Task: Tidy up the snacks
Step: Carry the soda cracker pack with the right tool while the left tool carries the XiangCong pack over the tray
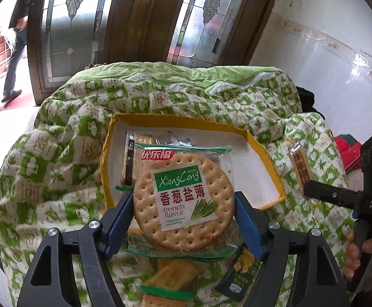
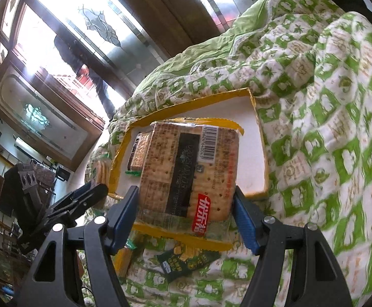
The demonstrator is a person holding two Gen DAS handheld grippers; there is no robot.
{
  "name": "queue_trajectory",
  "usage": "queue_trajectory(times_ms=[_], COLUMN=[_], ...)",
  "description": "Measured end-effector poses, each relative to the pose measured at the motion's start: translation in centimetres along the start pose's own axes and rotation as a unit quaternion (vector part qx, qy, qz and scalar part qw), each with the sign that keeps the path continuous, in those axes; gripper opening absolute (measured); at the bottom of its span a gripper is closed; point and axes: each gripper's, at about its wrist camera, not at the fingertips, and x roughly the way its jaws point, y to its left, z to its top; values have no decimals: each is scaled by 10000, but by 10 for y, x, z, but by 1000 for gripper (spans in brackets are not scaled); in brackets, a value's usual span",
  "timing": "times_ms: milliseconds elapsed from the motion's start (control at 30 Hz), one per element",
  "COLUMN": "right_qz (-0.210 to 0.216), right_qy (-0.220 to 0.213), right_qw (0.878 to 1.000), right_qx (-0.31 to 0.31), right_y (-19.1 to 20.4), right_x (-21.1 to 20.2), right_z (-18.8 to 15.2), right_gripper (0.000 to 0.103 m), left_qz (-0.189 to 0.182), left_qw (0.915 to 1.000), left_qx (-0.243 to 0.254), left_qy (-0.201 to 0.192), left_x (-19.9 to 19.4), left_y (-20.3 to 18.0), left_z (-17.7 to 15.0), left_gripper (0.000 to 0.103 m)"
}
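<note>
My left gripper (image 1: pixel 183 204) is shut on a green-edged packet of round XiangCong crackers (image 1: pixel 183 199) and holds it above the near edge of a yellow-rimmed white box (image 1: pixel 273 168). The box holds a few packets (image 1: pixel 140 153) at its left side. My right gripper (image 2: pixel 186 199) is shut on a yellow-edged packet of square crackers (image 2: pixel 188 174), back side up, over the same box (image 2: pixel 252 117). In the left wrist view the right gripper (image 1: pixel 314 186) shows at the right, edge-on, with its packet (image 1: pixel 299 163).
The box lies on a green and white quilt (image 1: pixel 58 158). Loose packets lie on the quilt below the grippers: a dark green one (image 2: pixel 186 261), a dark one (image 1: pixel 239 273) and cracker packets (image 1: pixel 170 281). Glass-paned wooden doors (image 1: pixel 140 15) stand behind. A person (image 1: pixel 17 46) stands at the doorway.
</note>
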Motion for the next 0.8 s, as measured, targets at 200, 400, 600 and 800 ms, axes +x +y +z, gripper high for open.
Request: queue_trajectory(times_ms=[200, 400, 600, 800], right_qz=[-94, -121, -331, -633], right_qy=[42, 191, 476, 638], right_qw=[9999, 9995, 9967, 9930], right_qx=[-86, -240, -559, -761], right_y=[3, 18, 31, 34], right_x=[18, 49, 86, 111], right_z=[23, 32, 24, 22], right_gripper=[70, 70, 70, 70], left_qz=[-37, -38, 24, 221], left_qw=[9996, 9994, 9992, 9988], left_qx=[-273, -314, -208, -32], left_qy=[-13, 123, 330, 425], left_x=[6, 26, 47, 58], left_y=[23, 25, 22, 23], left_z=[27, 27, 13, 7], left_gripper=[79, 79, 79, 79])
